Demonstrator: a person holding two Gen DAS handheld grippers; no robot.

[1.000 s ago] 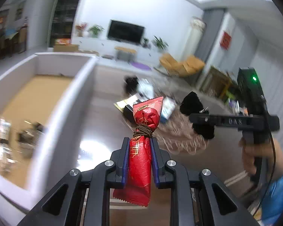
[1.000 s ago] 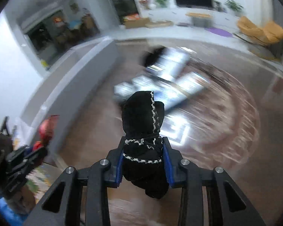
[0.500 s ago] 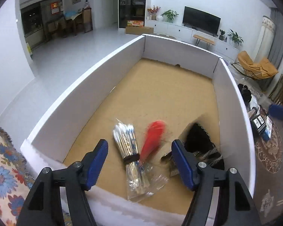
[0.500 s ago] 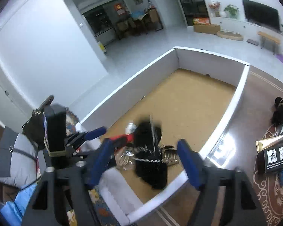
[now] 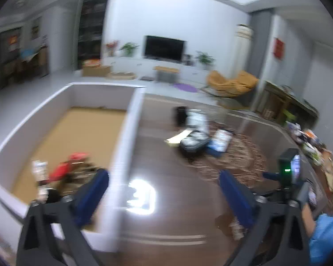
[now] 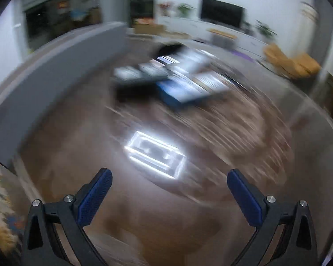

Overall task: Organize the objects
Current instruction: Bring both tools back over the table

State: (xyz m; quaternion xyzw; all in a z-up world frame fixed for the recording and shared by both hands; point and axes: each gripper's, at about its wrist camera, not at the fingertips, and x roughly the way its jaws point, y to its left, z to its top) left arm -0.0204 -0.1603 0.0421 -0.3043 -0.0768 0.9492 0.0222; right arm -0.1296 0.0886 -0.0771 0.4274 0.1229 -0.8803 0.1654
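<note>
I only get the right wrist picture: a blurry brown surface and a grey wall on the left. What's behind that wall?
Observer: It is one side of a white box. The left wrist view looks into it, and a red wrapped sweet lies on its brown bottom.
Operator: Is the other gripper holding anything?
Observer: No. The left gripper has its jaws opening, with nothing between them.
Operator: Who holds mine?
Observer: A hand with a blue sleeve, at the right edge of the left view. The right gripper, jaws opening and empty, shows a green light on its body there.
</note>
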